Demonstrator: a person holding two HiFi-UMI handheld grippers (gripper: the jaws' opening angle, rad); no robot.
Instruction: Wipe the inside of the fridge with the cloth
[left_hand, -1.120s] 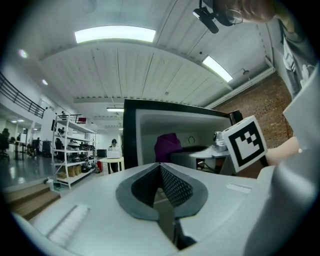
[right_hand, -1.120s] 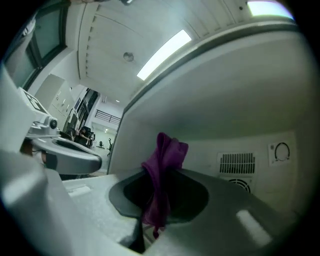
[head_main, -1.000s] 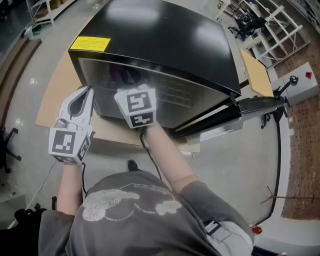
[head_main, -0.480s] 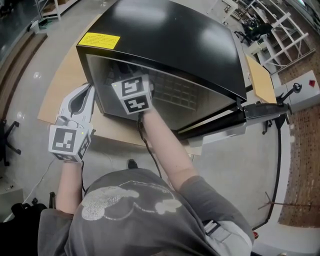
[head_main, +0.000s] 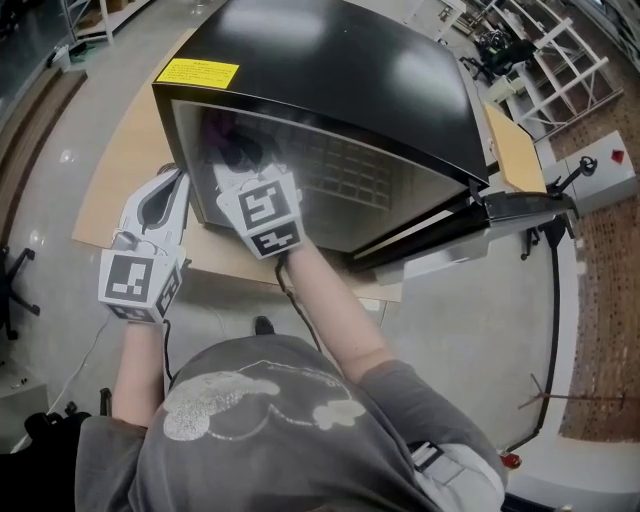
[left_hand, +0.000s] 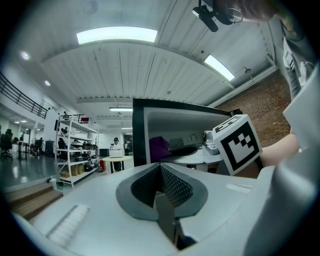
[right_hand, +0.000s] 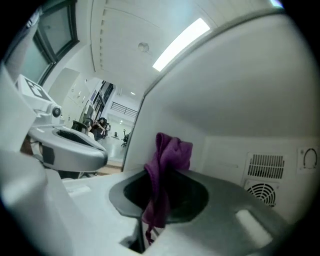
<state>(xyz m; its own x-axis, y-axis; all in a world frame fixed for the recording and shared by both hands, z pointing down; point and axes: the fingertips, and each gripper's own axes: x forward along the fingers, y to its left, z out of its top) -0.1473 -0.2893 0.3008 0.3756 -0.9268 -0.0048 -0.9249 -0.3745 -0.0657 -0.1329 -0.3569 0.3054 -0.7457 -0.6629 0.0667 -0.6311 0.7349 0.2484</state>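
A black fridge (head_main: 340, 70) stands open toward me, its white inside (right_hand: 240, 100) showing. My right gripper (head_main: 240, 170) reaches into the opening's left part and is shut on a purple cloth (right_hand: 167, 160), which bunches above the jaws near the left inner wall. The cloth (head_main: 236, 150) shows dimly inside the fridge, and the purple cloth (left_hand: 159, 148) also appears past the left jaws. My left gripper (head_main: 165, 185) hangs just outside the fridge's left front corner, shut and empty. Its pads (left_hand: 167, 187) meet.
The fridge door (head_main: 520, 208) hangs open at the right. Cardboard (head_main: 115, 180) lies under the fridge on the grey floor. A vent grille (right_hand: 266, 165) and round fan grille (right_hand: 264, 194) sit on the back wall. Shelving (left_hand: 75, 150) stands far left.
My right gripper pushed deeper into the fridge with the cloth, then drew back toward me a little. The left gripper has stayed where it was.
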